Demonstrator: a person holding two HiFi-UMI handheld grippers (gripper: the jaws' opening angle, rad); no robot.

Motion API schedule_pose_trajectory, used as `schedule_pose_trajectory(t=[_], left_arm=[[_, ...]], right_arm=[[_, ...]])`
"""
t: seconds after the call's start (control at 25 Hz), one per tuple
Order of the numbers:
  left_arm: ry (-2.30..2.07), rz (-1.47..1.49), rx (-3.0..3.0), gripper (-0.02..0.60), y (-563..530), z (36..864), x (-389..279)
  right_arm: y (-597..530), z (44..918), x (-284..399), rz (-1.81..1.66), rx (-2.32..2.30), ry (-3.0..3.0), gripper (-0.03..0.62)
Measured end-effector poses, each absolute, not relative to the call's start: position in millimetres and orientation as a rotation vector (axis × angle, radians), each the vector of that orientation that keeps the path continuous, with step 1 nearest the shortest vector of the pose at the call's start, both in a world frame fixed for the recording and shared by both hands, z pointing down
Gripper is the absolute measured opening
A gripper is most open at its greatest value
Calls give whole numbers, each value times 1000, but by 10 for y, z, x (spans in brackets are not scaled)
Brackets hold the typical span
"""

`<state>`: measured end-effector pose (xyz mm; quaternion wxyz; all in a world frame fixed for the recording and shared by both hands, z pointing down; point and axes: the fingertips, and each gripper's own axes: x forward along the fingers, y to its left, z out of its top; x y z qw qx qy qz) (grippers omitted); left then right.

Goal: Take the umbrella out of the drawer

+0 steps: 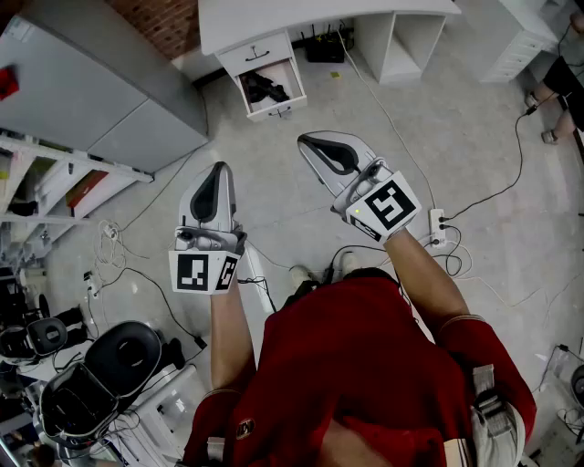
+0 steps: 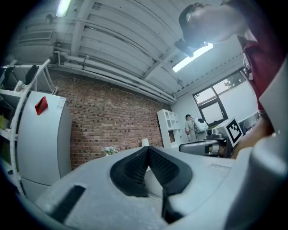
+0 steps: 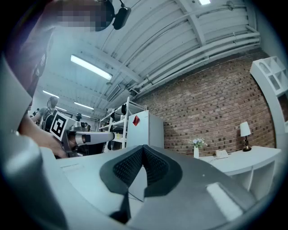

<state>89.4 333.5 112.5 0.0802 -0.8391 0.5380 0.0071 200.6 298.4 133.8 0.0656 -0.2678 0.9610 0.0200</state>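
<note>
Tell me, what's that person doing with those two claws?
A person in a red shirt holds a claw in each hand, the left claw and right claw both shut and empty, out in front. Across the floor, a white desk has a drawer pulled open with a dark thing inside, probably the umbrella. Neither claw is near it yet.

Left claw and right claw have matt grey plastic shells with black ribbed pads. The white table looks smooth, the red brick wall rough, and the grey floor dull.
</note>
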Motion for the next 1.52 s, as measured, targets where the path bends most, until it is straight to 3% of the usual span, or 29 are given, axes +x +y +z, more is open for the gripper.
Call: schedule_pose_trajectory(t=[0.84,1.28,1.52], left_arm=[[1716,-45,-2399,6,3284,1161,1395],[1753,-12,-2374,6,2564,1239,792],[1729,-2,-2361,6,1891,1325,157]], right_arm=[[2817,1574,2782,-9,-741,2894,12],[2069,1660,2335,1,-769,2914,12],[1442,1747,1770,36,-825,2955,12]])
